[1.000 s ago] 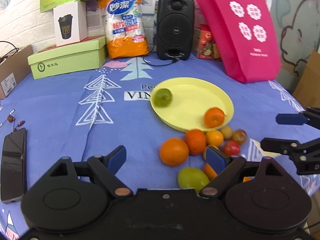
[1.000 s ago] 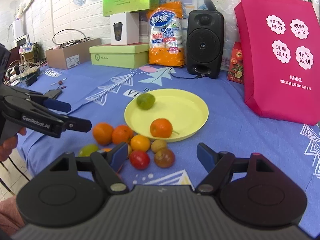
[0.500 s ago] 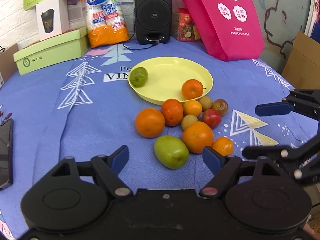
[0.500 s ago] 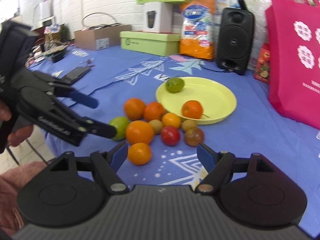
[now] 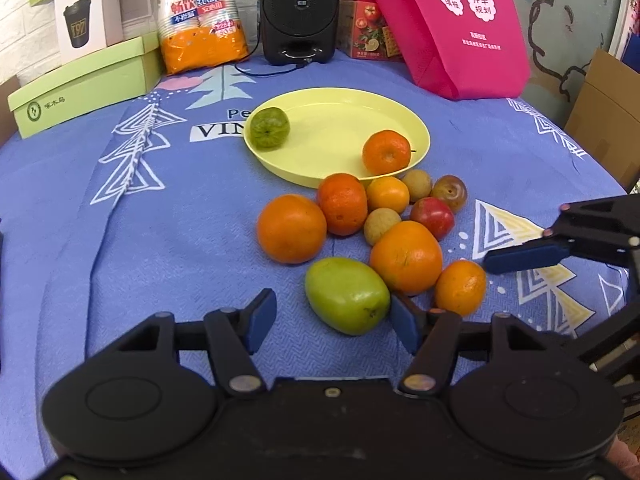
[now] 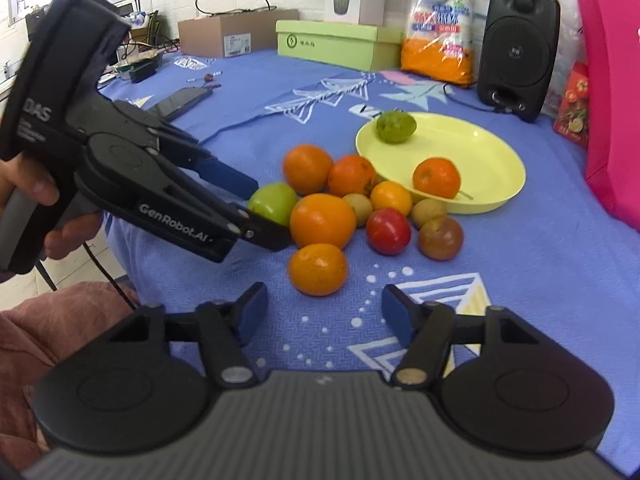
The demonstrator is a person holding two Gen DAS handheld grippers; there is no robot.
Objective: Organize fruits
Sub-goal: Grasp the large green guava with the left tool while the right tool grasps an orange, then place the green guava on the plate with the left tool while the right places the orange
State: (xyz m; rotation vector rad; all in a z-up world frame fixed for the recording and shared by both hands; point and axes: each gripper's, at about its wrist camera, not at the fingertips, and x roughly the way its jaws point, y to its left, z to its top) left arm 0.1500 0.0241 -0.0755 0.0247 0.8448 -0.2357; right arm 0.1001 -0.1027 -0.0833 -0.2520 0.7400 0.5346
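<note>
A yellow plate (image 5: 344, 120) holds a green lime-like fruit (image 5: 269, 127) and an orange mandarin (image 5: 385, 152). In front of it lies a pile of several oranges, small brown fruits and a red one (image 5: 432, 217). My left gripper (image 5: 332, 322) is open, its fingers either side of a green mango (image 5: 346, 295) at the pile's near edge. My right gripper (image 6: 320, 314) is open and empty, just short of a small orange (image 6: 318, 269). The left gripper also shows in the right wrist view (image 6: 256, 208), around the green mango (image 6: 274, 202).
A black speaker (image 5: 298, 10), a pink bag (image 5: 452, 24), an orange cup pack (image 5: 198, 16) and a green box (image 5: 84, 84) stand at the back of the blue cloth. A phone (image 6: 182, 101) lies to the left.
Both grippers have moved closer to the fruit pile. The left gripper's fingers now flank the green mango. The fruits have not moved.
</note>
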